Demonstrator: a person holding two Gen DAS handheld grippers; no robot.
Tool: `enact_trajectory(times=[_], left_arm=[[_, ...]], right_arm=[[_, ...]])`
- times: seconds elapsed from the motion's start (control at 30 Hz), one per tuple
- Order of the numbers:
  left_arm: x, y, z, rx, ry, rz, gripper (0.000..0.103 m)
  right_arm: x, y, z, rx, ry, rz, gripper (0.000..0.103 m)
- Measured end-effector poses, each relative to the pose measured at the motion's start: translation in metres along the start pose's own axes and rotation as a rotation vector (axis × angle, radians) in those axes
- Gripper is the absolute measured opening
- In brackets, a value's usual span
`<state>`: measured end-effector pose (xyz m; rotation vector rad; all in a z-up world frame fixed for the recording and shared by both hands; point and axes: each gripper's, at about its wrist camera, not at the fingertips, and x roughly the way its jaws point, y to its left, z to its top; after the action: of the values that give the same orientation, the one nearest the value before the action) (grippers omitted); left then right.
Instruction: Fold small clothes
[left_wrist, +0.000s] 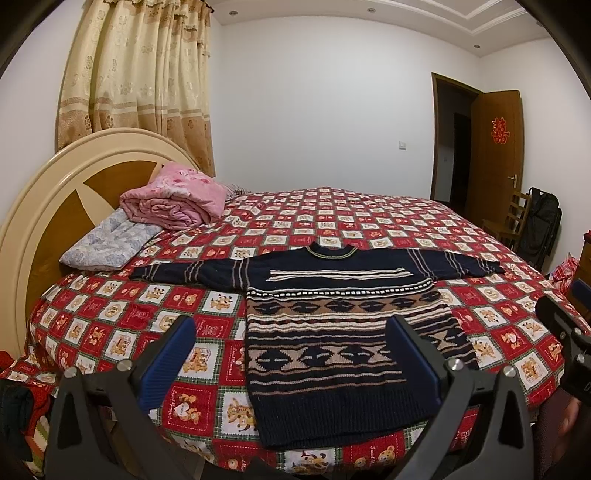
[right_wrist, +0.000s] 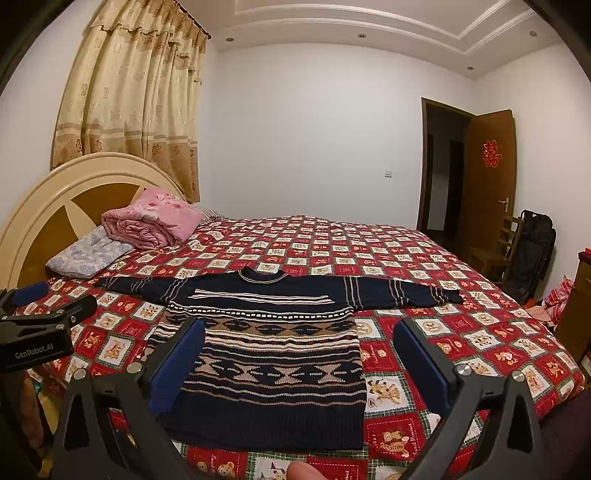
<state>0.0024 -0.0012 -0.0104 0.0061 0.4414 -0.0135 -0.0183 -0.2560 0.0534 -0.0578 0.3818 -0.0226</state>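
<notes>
A small navy sweater (left_wrist: 325, 332) with tan and cream patterned bands lies flat on the bed, both sleeves spread out, hem toward me. In the right wrist view the same sweater (right_wrist: 273, 354) lies just ahead. My left gripper (left_wrist: 291, 350) hovers open over the sweater's lower left part, nothing between its blue pads. My right gripper (right_wrist: 299, 358) is open too, above the sweater's lower right edge. The left gripper's body (right_wrist: 37, 332) shows at the left edge of the right wrist view. The right gripper's body (left_wrist: 565, 332) shows at the right edge of the left wrist view.
The bed carries a red checked bedspread (left_wrist: 332, 218) with cartoon squares. A folded pink quilt (left_wrist: 173, 199) and a pale blue pillow (left_wrist: 107, 243) lie by the round headboard (left_wrist: 55, 192). A wooden chair (left_wrist: 509, 221), a black bag and an open door stand at the right.
</notes>
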Motion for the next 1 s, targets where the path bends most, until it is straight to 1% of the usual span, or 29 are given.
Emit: enact_trajectory(times=[0.6, 0.9, 1.0], left_arm=[[0.0, 0.0, 0.0, 0.0, 0.002, -0.001, 0.103], [0.004, 0.001, -0.007, -0.001, 0.01, -0.001, 0.103], [0.009, 0.0, -0.012, 0.001, 0.021, 0.001, 0.103]], right_arm=[[0.002, 0.002, -0.002, -0.003, 0.006, 0.001, 0.102], [0.006, 0.005, -0.006, -0.008, 0.018, 0.004, 0.102], [0.012, 0.005, -0.009, -0.007, 0.032, 0.037, 0.102]])
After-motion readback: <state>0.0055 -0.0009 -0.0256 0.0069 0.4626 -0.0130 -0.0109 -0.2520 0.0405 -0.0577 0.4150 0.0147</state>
